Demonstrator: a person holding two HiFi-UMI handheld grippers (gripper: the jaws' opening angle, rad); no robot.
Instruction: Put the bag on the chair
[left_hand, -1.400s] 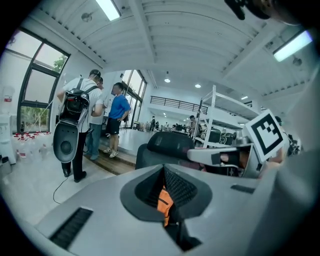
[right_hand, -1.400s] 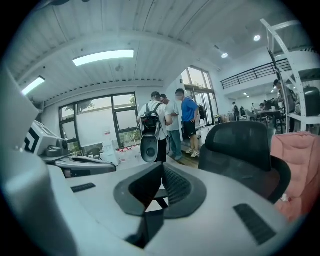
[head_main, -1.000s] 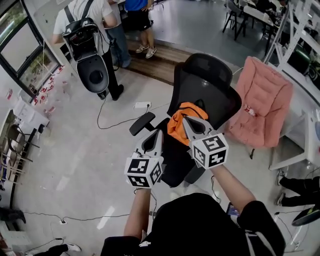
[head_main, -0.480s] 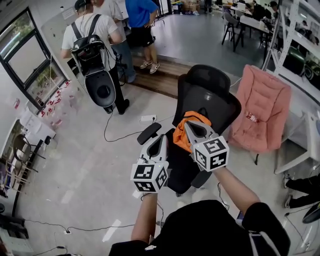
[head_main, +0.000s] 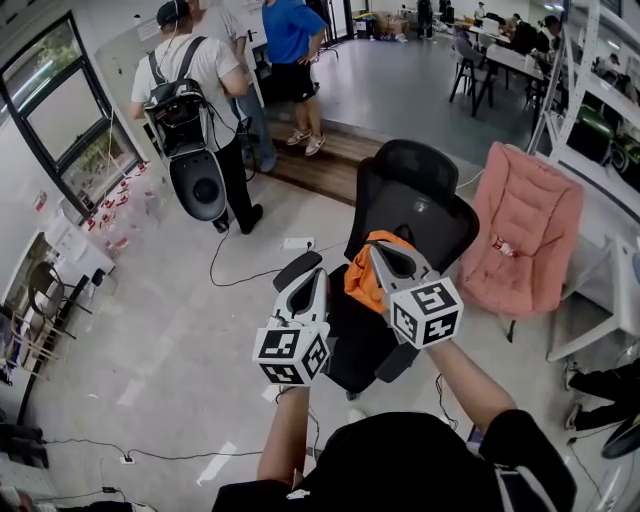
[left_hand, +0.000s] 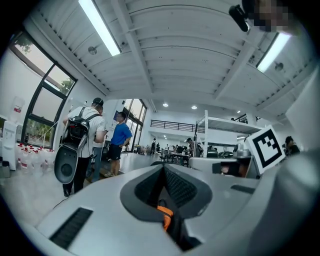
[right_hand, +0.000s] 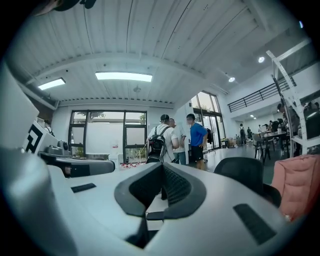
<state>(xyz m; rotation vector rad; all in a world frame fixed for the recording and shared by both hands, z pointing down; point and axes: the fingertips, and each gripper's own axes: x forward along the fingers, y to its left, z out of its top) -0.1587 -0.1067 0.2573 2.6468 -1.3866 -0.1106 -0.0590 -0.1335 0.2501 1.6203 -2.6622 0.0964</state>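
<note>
From the head view, the orange bag (head_main: 364, 284) lies on the seat of the black office chair (head_main: 420, 205), leaning against the backrest. My right gripper (head_main: 378, 248) reaches out over the top of the bag. My left gripper (head_main: 318, 273) sits just beside the bag's left edge, above the chair's armrest (head_main: 288, 270). A pink padded chair (head_main: 525, 230) stands to the right of the office chair, apart from it.

Only the gripper views show my fingers properly. Looking along the left gripper, the two pads are pressed together with no gap at the tips. A sliver of orange (left_hand: 165, 216) shows low in the slot between the jaws. I cannot tell whether that fabric is nipped there or simply lies beyond. This view misses the seat altogether and looks up at the ceiling strip lights (left_hand: 100, 27).

Looking along the right gripper, the jaws are likewise closed on each other, with only pale floor in the slot and no orange. The rounded top of the office chair and the pink chair sit at its right edge.

A person with a backpack (head_main: 190, 80) and a person in a blue shirt (head_main: 290, 30) stand well behind the chair, seen in all three views.
</note>
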